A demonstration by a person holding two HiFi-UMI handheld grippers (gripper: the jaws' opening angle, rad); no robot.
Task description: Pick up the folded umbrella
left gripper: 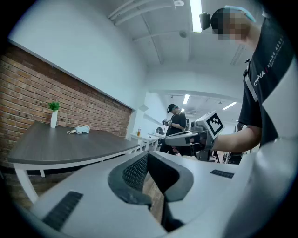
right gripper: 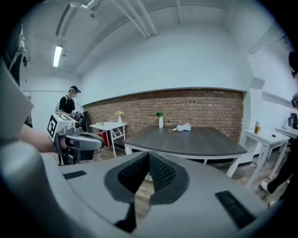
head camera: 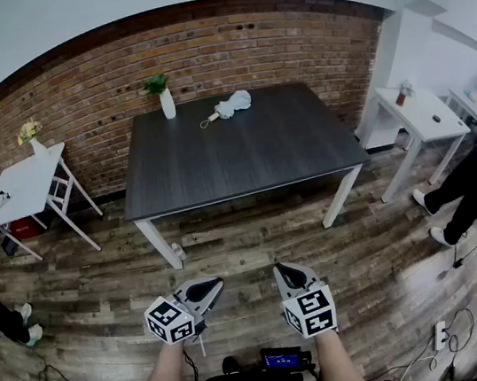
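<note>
The folded white umbrella (head camera: 232, 103) lies near the far edge of the dark table (head camera: 243, 162), right of a white vase with a green plant (head camera: 166, 100). Both grippers hang over the wooden floor well short of the table's near edge. My left gripper (head camera: 206, 289) and right gripper (head camera: 288, 273) are side by side, both shut and empty. In the left gripper view the umbrella (left gripper: 83, 129) is far off to the left, and the left gripper (left gripper: 148, 156) has its tips together. The right gripper view shows the umbrella (right gripper: 183, 127) ahead, beyond the shut right gripper (right gripper: 149, 156).
A white side table (head camera: 27, 184) with a flower vase stands left of the dark table, and another white table (head camera: 422, 117) stands to its right. A person's legs (head camera: 467, 185) reach in from the right. Cables and a power strip (head camera: 441, 332) lie on the floor.
</note>
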